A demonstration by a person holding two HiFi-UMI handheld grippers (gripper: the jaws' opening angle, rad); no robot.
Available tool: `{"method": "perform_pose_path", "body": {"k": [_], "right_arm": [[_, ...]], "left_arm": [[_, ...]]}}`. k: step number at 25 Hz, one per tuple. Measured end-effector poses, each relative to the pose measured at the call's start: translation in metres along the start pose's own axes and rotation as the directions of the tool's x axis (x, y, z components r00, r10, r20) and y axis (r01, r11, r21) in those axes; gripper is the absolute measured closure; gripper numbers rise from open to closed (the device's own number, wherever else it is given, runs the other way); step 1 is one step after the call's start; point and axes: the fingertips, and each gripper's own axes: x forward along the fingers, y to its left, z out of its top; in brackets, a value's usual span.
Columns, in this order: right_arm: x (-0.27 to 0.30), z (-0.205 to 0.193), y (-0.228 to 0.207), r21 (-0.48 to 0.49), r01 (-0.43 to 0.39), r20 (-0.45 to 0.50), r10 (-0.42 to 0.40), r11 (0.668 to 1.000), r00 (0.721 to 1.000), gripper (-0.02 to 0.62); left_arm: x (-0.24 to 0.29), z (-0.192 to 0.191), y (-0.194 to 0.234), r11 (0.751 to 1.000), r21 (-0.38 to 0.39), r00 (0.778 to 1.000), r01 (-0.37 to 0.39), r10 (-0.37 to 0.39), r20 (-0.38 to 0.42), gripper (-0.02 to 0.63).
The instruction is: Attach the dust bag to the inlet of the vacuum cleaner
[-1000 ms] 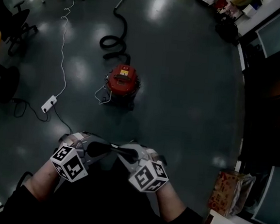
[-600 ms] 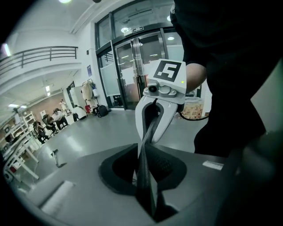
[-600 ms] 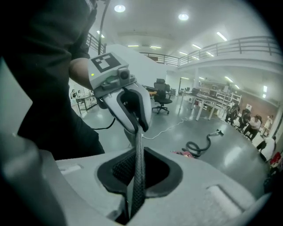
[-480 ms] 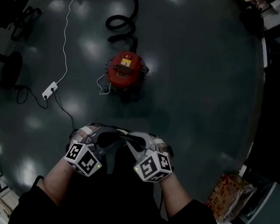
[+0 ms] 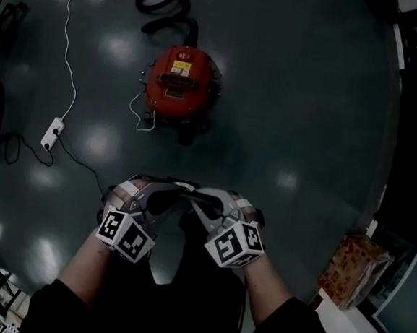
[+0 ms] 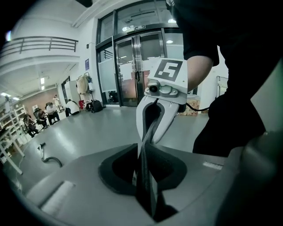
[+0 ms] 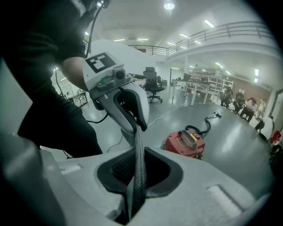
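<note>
The dark floor (image 5: pixel 307 120) fills the head view, and the red vacuum cleaner (image 5: pixel 178 87) stands on it towards the far edge. Its black hose (image 5: pixel 165 2) coils away behind it, and a white cable (image 5: pixel 70 77) runs down the left side to a power strip (image 5: pixel 50 132).

My left gripper (image 5: pixel 168 192) and right gripper (image 5: pixel 191 194) are held tip to tip near the floor's near edge, well apart from the machine. Each pinches the dust bag (image 7: pixel 137 170) by a thin dark edge. The left jaws have just eased a little wider, yet the fabric is still pressed between them. That edge is stretched taut from one gripper to the other, so its long axis lies left to right, across the line to the cleaner.

The rest of the bag appears to hang below my hands, though it merges with the dark clothing there.

The cleaner lies straight ahead and slightly left, so my left gripper is marginally the nearer. The inlet does not show from here, and the lid is on.
</note>
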Motion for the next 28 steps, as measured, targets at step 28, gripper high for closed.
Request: {"method": "perform_pose_path", "body": {"k": [28], "right_arm": [[0.199, -0.146, -0.08, -0.02, 0.046, -0.07, -0.047, 0.999, 0.996, 0.557]], "left_arm": [[0.156, -0.203, 0.058, 1.0, 0.003, 0.997, 0.025, -0.025, 0.073, 0.56]]}}
